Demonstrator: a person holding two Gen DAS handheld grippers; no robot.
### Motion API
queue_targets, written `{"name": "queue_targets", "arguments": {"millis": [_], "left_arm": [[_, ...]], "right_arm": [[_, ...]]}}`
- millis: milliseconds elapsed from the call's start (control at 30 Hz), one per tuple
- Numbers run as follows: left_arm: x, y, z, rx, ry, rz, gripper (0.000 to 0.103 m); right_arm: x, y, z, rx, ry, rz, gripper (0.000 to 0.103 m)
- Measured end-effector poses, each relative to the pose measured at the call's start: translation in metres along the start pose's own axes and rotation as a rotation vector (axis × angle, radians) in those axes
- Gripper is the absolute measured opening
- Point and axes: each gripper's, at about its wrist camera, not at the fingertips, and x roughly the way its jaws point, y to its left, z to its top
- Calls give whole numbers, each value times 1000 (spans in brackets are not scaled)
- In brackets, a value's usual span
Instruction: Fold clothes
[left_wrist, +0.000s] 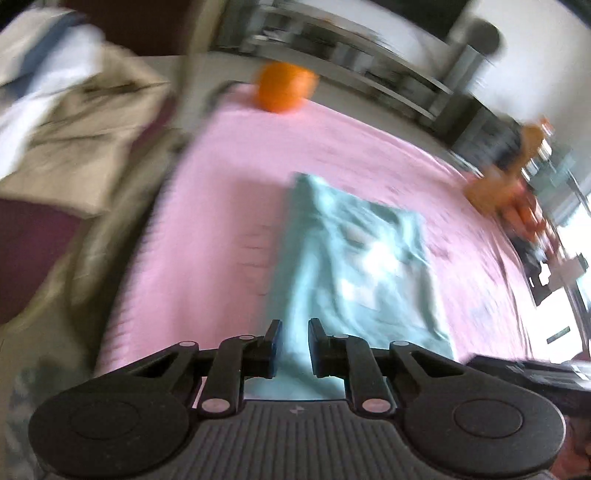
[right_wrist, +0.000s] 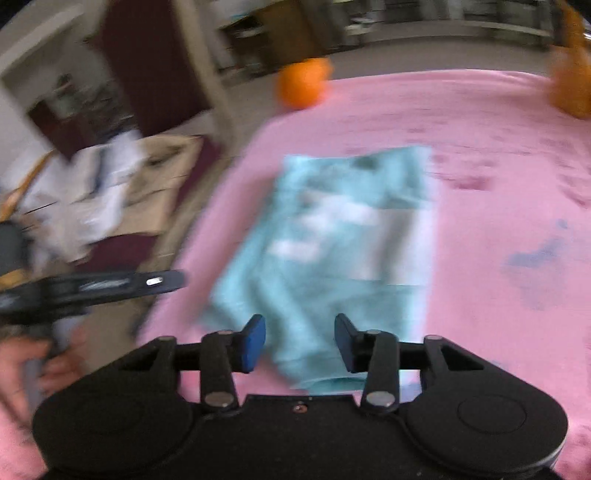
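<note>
my left gripper (left_wrist: 294, 345) has a small gap and my right gripper (right_wrist: 300, 341) is open wider; neither one grips anything. the folded blue shirt (right_wrist: 332, 236) lies flat on the pink blanket (right_wrist: 498, 177), under both.

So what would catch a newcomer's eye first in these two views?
The light blue garment, folded into a rough rectangle, lies mid-way across the pink bedspread. An orange ball sits at the spread's far edge. Both the left gripper and the right gripper hang over the garment's near end, jaws apart.
</note>
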Motion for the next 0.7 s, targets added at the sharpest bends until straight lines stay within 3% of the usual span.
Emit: {"name": "queue_targets", "arguments": {"millis": [67,133,200,333,433,500,600,700], "left_arm": [[13,-16,-1,76,36,19,12],[27,-31,-1,152,72,39,9],[39,-34,-12,216,156,100,9],[23,-35,-28,315,130,129,8],[3,-24,-31,268,74,116,7],[-13,-18,-28,210,-9,47,7],[-17,-27,-20,180,-80,-33,7],[0,-58,-19,234,-58,-65,8]], "right_arm": [[13,-5,-2,-13,-2,-38,16],[22,-3,-6,-98,-8,-49,17],[32,3,-14,-202,-3,-65,17],[35,-2,-29,-347,41,-119,18],[19,-18,-26,-304,48,-152,21],[6,-30,-23,-250,24,-143,21],[-5,-40,-18,-164,-32,-78,21],[5,-41,-13,-97,-50,13,21]]}}
